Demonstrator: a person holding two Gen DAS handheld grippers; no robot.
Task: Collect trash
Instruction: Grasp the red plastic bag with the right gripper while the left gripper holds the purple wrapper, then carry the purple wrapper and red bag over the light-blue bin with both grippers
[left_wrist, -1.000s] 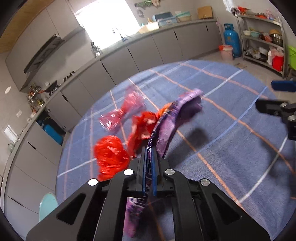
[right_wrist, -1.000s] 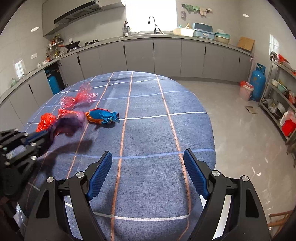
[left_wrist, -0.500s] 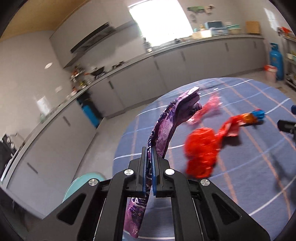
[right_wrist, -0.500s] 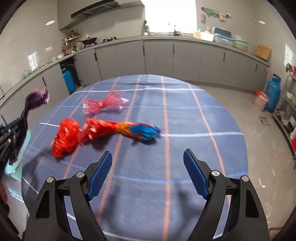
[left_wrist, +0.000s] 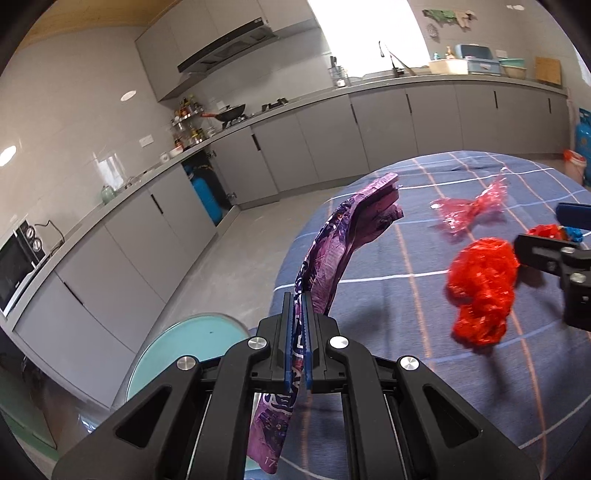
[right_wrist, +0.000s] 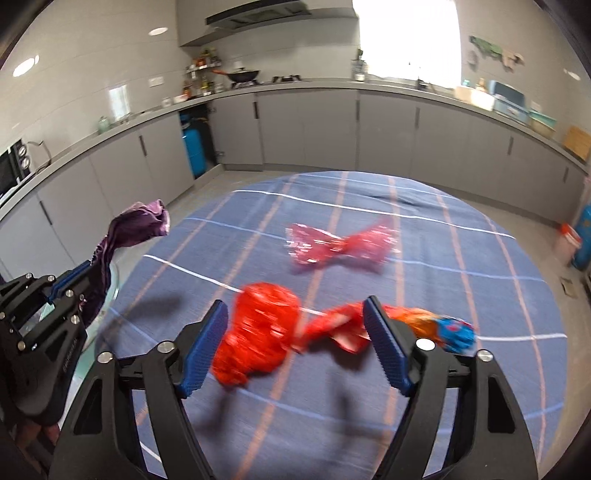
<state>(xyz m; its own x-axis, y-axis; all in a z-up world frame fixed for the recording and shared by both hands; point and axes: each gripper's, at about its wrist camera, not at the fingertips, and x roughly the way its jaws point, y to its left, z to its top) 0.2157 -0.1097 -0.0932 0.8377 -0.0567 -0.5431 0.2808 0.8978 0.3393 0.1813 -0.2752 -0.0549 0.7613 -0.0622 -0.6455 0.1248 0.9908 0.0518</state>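
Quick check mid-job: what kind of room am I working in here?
A home kitchen, most likely. A long grey cabinet run under a countertop lines the walls, a black wok sits on a stove beneath a range hood, and a microwave stands on the counter.

The right gripper (right_wrist: 295, 345) has its blue pads wide apart above the round table (right_wrist: 461, 258), which has a blue checked cloth. Between the pads lies a crumpled red wrapper (right_wrist: 258, 338), blurred. A long red, orange and blue wrapper (right_wrist: 424, 326) lies just beside it. A pink wrapper (right_wrist: 340, 245) lies near the table's middle. At the left edge, the left gripper (right_wrist: 74, 277) pinches a purple wrapper (right_wrist: 129, 229), raised beyond the table's rim.
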